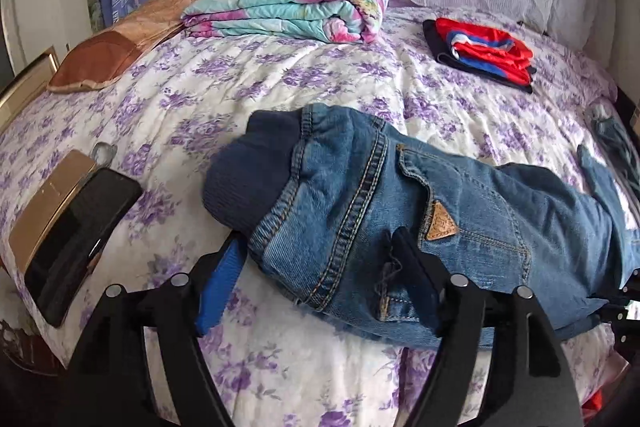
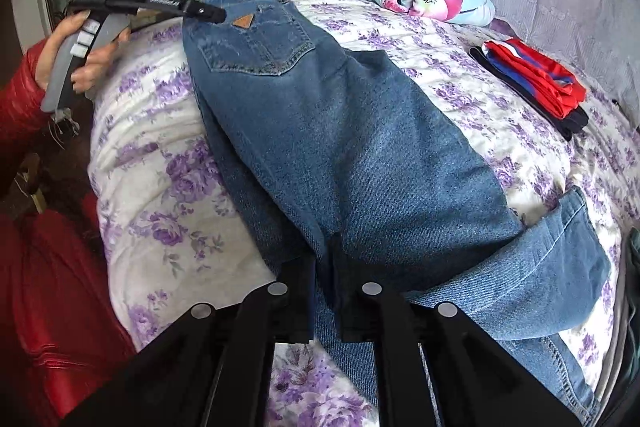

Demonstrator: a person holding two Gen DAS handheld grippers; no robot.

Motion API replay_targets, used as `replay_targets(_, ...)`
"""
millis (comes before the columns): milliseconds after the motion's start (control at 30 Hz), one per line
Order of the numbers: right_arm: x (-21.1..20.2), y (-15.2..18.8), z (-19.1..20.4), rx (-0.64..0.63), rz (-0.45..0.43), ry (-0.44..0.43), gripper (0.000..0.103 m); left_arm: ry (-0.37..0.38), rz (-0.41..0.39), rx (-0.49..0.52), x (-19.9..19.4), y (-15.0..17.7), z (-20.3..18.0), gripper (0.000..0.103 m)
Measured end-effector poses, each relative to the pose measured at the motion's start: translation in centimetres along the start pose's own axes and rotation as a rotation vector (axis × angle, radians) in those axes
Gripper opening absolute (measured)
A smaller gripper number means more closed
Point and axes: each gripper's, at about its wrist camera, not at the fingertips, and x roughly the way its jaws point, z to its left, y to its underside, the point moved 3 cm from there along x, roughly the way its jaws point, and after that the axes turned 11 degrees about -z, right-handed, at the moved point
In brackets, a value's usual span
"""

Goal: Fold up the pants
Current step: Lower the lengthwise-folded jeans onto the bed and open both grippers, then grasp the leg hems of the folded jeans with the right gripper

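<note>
Blue jeans [image 1: 460, 195] lie flat on the flowered bedspread [image 1: 240, 87], back pocket up, with the navy ribbed waistband at the left. My left gripper [image 1: 316, 247] is open, its fingers wide apart on either side of the near waist corner, and the blue pad [image 1: 218, 283] is clear of the cloth. In the right wrist view the jeans [image 2: 360, 131] run away from me towards the left gripper [image 2: 200, 11], which a hand in a red sleeve holds at the waist. My right gripper [image 2: 324, 267] is shut on a fold of denim at the leg end, beside the turned-up cuff [image 2: 560, 259].
A folded floral quilt [image 1: 288, 7] and a brown pillow [image 1: 120, 43] lie at the head of the bed. A folded red and blue garment [image 1: 480, 47] is at the far right. A black phone [image 1: 76, 247] rests on a gold box near the left edge. The person's red jacket [image 2: 52, 287] is close by.
</note>
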Motion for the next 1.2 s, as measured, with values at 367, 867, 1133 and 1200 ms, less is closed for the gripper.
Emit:
replay_targets(367,-2.4,-4.7,-16.3,0.495,-0.097,0.373,0.06,0.145,-0.156,0.13,-3.8,-4.2,-6.1,0.07)
replay_targets(867,0.5,2.1,-22.1,0.74,0.012,0.476,0.006,0.194,-0.05,0.356,2.4,2.8,-11.9,0.075)
replay_targets(1133,-15.7,9.9,-17.0,1.031,-0.329,0.503,0.004,0.258,-0.054,0.325,1.9,2.6,-11.5,0.079)
replay_targets(1200,-18.3,13.1,-15.4,1.115,-0.356,0.513,0.002,0.292,-0.041,0.293,1.7,2.1,-11.3,0.079)
